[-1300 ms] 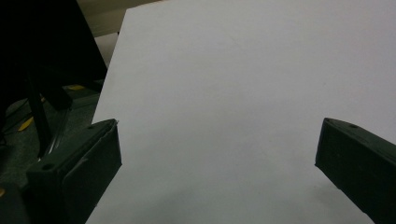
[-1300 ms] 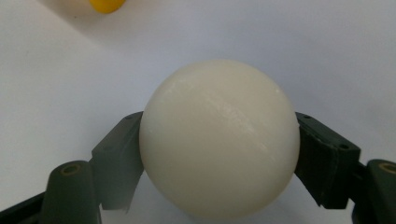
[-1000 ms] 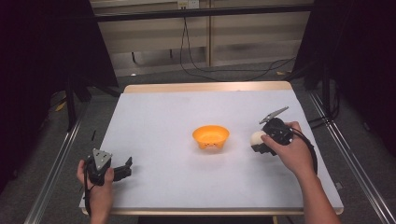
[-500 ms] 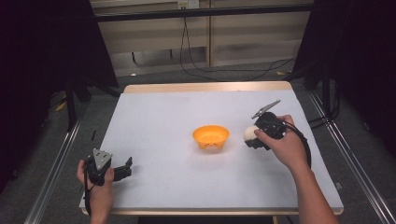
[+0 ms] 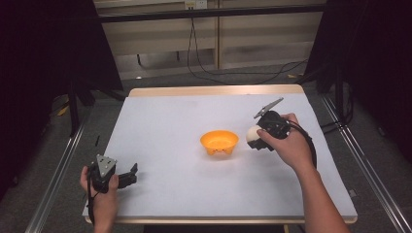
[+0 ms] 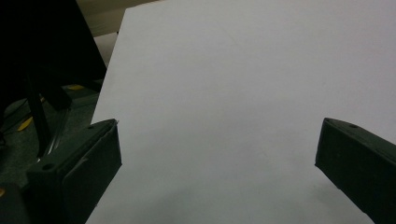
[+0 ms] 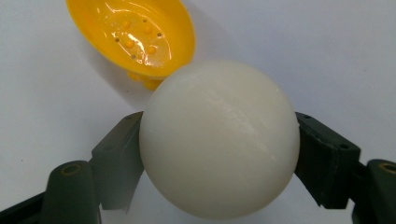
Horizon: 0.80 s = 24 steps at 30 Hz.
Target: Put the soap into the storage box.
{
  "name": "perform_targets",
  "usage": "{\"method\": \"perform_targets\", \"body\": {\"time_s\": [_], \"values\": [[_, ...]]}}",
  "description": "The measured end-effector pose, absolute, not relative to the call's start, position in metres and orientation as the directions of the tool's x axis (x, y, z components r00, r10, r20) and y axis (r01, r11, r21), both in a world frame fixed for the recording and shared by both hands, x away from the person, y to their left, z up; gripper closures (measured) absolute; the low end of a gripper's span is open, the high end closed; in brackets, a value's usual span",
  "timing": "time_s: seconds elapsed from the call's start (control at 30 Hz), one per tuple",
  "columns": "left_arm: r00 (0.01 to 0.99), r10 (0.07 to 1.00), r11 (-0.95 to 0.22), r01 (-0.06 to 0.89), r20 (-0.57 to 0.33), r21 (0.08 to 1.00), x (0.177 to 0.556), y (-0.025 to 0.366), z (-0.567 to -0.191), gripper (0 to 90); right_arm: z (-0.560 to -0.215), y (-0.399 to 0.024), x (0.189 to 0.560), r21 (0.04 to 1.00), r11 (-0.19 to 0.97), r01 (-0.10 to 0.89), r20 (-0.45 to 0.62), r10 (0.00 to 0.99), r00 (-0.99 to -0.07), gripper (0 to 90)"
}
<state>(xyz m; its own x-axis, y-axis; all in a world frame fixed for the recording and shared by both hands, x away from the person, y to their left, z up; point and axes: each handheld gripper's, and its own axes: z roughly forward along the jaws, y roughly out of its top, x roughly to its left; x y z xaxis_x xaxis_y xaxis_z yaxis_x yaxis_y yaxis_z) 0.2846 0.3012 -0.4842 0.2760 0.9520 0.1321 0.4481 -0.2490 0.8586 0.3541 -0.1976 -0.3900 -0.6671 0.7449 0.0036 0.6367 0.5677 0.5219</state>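
My right tool point(image 5: 253, 137) pinches the ball point(image 7: 218, 138), mid-frame right, just beside the bowl point(image 5: 219, 142); grasp done, drop into bowl likely left. Left tool point(image 5: 127, 175) spread, idle lower left on counter point(image 5: 165, 121).

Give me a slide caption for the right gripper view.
Right claw shut on a white ball, orange bowl just beyond.

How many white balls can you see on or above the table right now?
1: the white ball is clamped in the right gripper, just right of the orange bowl. No others are visible.
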Motion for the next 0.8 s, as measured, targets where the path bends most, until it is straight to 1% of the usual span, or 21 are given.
{"method": "perform_targets", "body": {"time_s": [0.8], "values": [[0.276, 0.951, -0.255, 0.451, 0.138, 0.856, 0.285, 0.301, -0.484, 0.3, -0.379, -0.172, 0.365, 0.527, 0.598, 0.603, 0.003, 0.709, -0.705, 24.4]]}}
